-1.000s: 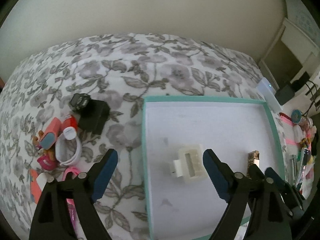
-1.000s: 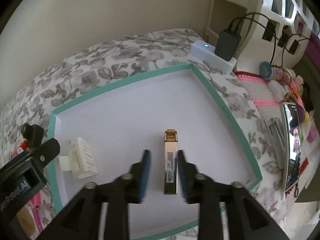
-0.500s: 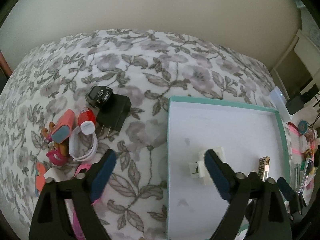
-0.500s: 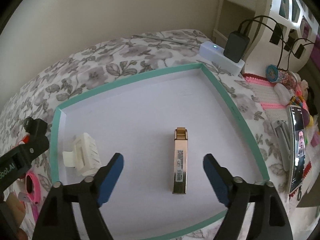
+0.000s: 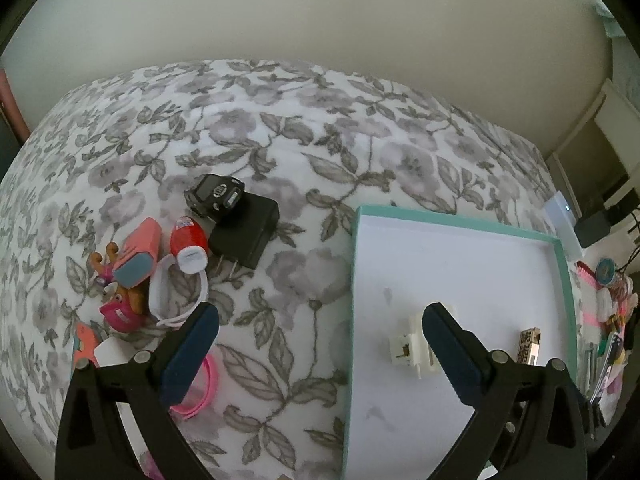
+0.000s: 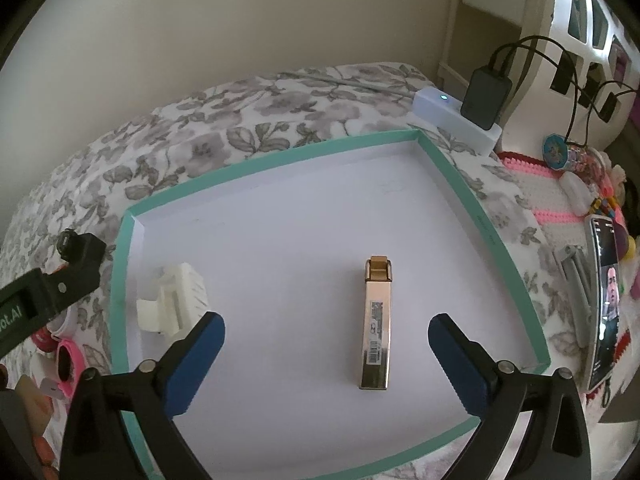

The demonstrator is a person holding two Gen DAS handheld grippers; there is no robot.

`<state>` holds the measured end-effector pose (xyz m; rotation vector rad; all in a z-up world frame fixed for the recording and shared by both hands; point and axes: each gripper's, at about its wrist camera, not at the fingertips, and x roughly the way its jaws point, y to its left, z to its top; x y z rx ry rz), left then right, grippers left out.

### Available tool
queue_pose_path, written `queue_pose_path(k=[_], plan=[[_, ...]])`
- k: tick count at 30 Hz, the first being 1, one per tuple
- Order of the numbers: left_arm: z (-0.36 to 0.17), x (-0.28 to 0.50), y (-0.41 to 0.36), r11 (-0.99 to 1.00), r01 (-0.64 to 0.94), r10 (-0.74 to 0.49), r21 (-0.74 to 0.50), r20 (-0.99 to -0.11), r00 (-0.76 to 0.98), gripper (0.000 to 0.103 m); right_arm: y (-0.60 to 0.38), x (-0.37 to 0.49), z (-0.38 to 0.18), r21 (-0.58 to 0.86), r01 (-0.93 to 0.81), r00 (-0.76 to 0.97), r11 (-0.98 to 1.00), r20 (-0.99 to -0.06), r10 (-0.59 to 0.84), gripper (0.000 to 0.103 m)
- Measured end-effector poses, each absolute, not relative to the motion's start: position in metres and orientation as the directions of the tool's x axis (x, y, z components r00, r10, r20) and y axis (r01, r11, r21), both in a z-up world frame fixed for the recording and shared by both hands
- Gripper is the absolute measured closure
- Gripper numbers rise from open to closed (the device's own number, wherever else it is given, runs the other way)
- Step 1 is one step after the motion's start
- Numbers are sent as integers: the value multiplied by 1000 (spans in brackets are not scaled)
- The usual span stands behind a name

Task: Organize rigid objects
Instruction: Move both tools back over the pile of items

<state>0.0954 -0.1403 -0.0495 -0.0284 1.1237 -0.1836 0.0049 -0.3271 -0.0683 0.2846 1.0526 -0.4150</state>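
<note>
A white tray with a teal rim point(image 6: 456, 176) lies on the floral bedspread; it also shows in the left wrist view point(image 5: 452, 222). In it lie a gold metal module point(image 6: 376, 320) and a white plastic connector point(image 6: 174, 300), also seen in the left wrist view point(image 5: 406, 346). My right gripper point(image 6: 326, 326) is open and empty above the tray, with the gold module between its fingers' lines. My left gripper point(image 5: 320, 316) is open and empty above the bedspread by the tray's left rim. A pile of small objects lies to the left: a black charger point(image 5: 244, 232), a red tube point(image 5: 188, 244), a pink case point(image 5: 138, 256).
A black round gadget point(image 5: 216, 194), a white band point(image 5: 176, 296), a pink toy point(image 5: 120, 312) and a pink ring point(image 5: 200, 392) lie in the pile. A white power strip point(image 6: 456, 120) with a black adapter, a phone point(image 6: 604, 300) and trinkets lie right of the tray.
My right gripper has opened and let go of the gold module, which now lies in the tray. My left gripper has moved left, away from the white connector, toward the pile.
</note>
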Motion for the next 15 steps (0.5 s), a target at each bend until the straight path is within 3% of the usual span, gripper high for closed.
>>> queue_pose_path(k=[15], plan=[[-6, 98, -105, 989, 134, -135, -70, -810, 571, 1, -306, 3, -29, 78, 396, 553, 915, -816, -170, 0]])
